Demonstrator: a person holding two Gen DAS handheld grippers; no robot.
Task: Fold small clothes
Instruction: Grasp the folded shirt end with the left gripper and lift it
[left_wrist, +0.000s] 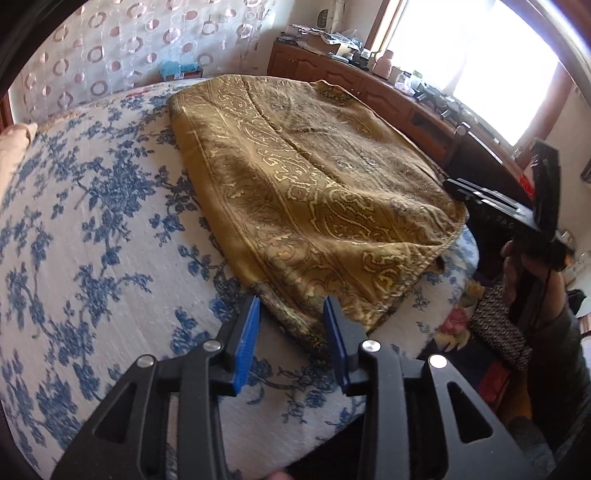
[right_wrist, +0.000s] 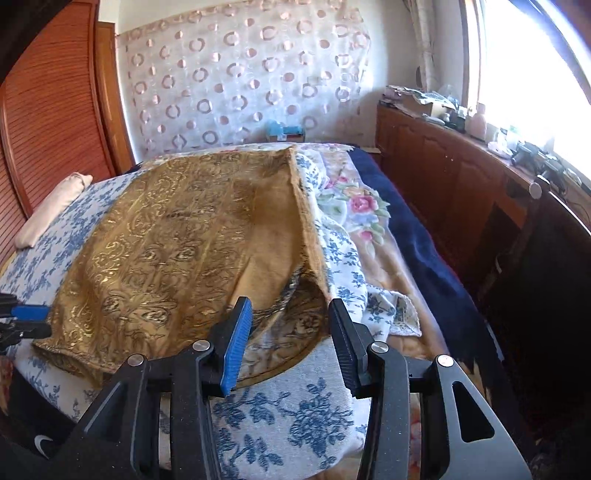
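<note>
Lying across the blue-flowered bedspread (left_wrist: 92, 229), the gold paisley cloth (left_wrist: 303, 184) is looking doubled over once, its near corners loose and rumpled, so more folding is remaining. The left gripper (left_wrist: 291, 314) and right gripper (right_wrist: 290, 317) are hovering at that near edge, jaws spread and gripping nothing.

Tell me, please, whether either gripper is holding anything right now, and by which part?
Nothing is held. The left gripper has open jaws straddling the near corner of the gold cloth; the right gripper is open at its other near corner.
</note>
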